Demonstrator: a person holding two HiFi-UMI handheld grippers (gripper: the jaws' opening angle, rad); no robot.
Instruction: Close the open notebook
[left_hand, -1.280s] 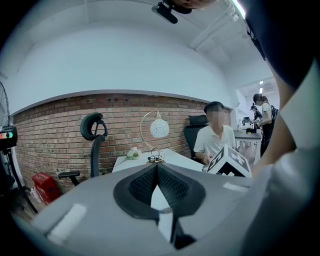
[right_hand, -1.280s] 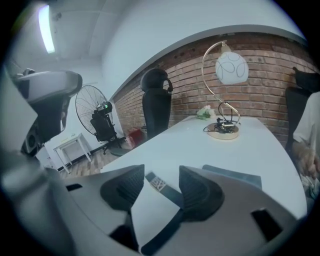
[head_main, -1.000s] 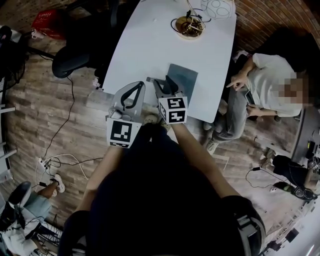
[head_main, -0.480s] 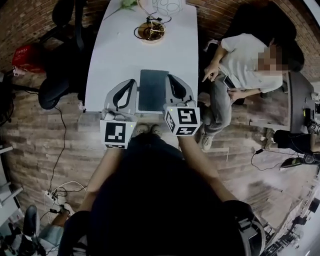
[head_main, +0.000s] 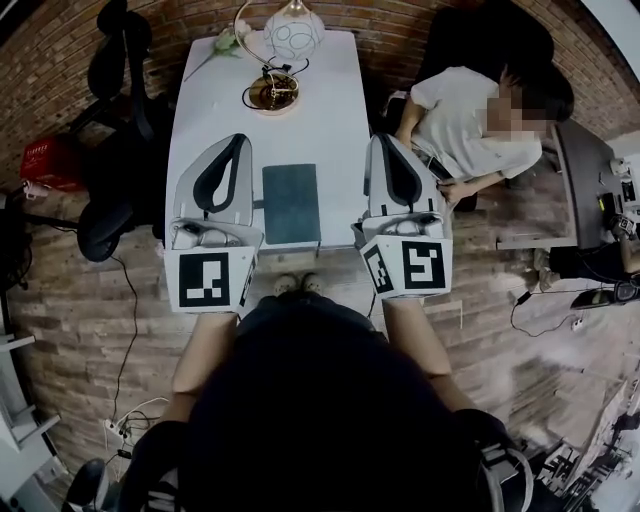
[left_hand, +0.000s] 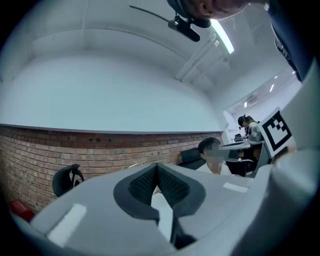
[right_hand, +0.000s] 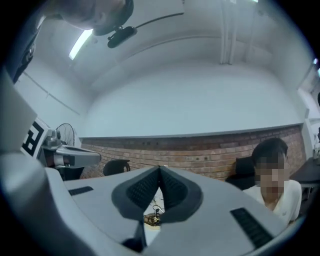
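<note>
Closed notebook (head_main: 291, 203) (head view only, FYI)

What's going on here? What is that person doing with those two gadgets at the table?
A person stands at the near end of a white table with a two-jaw gripper in each hand. A dark notebook lies flat on the table, already closed. The left gripper and the right gripper are on either side of it, pointing level towards the far wall. Both have their jaws together and hold nothing. The closing looks done.
</note>
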